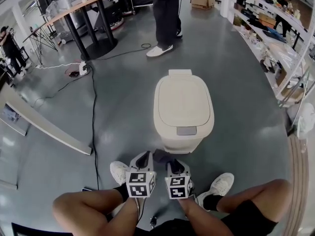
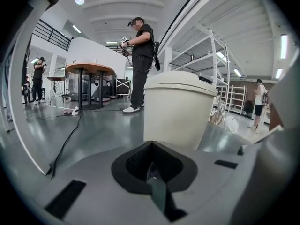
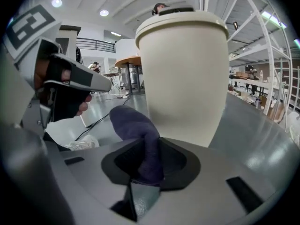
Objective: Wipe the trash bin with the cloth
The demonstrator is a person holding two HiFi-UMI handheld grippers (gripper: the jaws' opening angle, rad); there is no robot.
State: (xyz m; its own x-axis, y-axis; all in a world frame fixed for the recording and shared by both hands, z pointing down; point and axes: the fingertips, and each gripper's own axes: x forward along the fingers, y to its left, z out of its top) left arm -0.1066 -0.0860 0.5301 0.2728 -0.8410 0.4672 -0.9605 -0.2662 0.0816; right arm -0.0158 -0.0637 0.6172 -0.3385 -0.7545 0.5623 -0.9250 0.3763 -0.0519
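The right gripper (image 3: 146,161) had its jaws clamped on the cloth (image 3: 133,123); the left gripper (image 2: 152,168) had its jaws together, empty. The bin (image 3: 183,74) stood just ahead (lid down). Step judged: approach; the next move called for pressing cloth against its wall. Around lay grey floor (image 1: 123,97), a cable (image 1: 93,107), shelving (image 1: 275,38) and a bystander (image 1: 167,14).

Cream plastic lidded trash bin (image 1: 183,113): stands alone on grey polished floor (image 1: 128,82), open floor on both flanks. Thin black cable (image 1: 93,112) trails well to its left. Standing person in dark trousers (image 1: 166,18) occupies the far side. White metal shelving rack (image 1: 290,58), apparently well right.
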